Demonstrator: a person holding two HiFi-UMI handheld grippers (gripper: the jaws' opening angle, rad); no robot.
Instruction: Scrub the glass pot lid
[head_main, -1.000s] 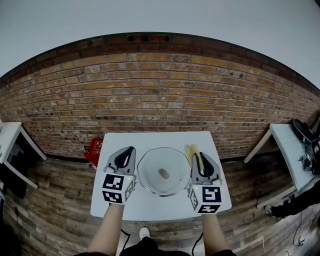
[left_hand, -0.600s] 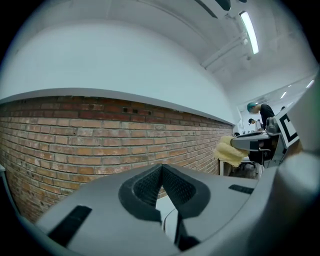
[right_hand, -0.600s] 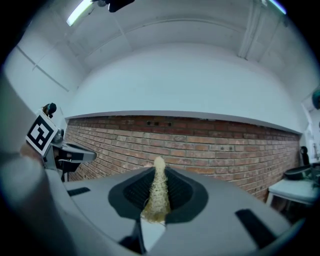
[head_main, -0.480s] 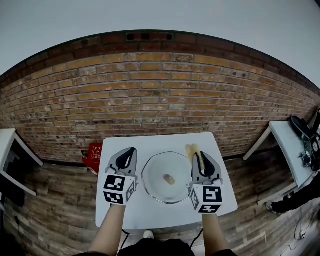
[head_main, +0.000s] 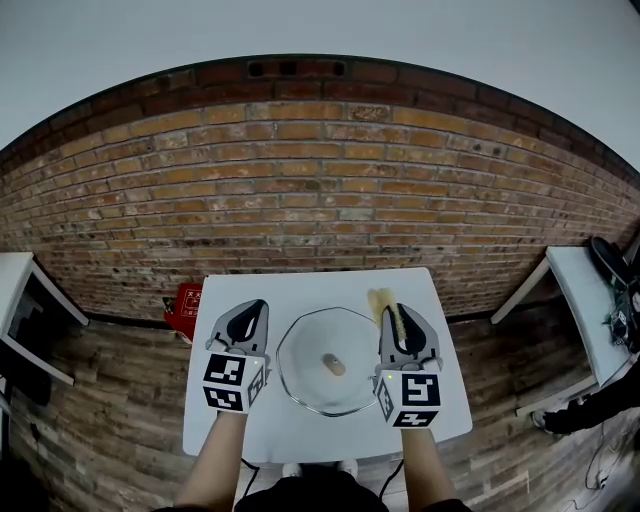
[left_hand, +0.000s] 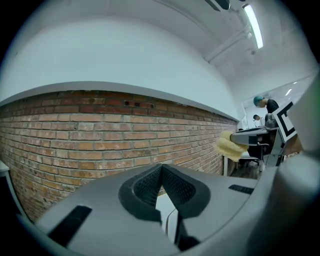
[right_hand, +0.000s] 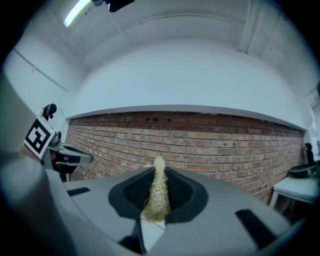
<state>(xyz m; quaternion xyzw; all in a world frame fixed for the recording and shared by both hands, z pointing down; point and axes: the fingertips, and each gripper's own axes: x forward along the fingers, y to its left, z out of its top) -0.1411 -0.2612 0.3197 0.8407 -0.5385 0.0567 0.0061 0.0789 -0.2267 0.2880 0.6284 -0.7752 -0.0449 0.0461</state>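
Glass pot lid (head_main: 328, 362) is lying untouched, scrubbing seemingly unstarted; right gripper (head_main: 396, 314) is clamping a scrubber (right_hand: 157, 192), left gripper (head_main: 256, 310) is clenching nothing.

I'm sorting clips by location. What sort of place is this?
Likely a lab or workshop room, not a kitchen: brick wall, wood-plank floor, white tables, one holding the glass pot lid.

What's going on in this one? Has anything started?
A person stands at a small white table with a tool in each hand. The right tool is shut on a yellowish scrubber. The left tool is shut and empty. A glass lid lies on the table between them. Neither tool seems to touch it, so scrubbing isn't under way.
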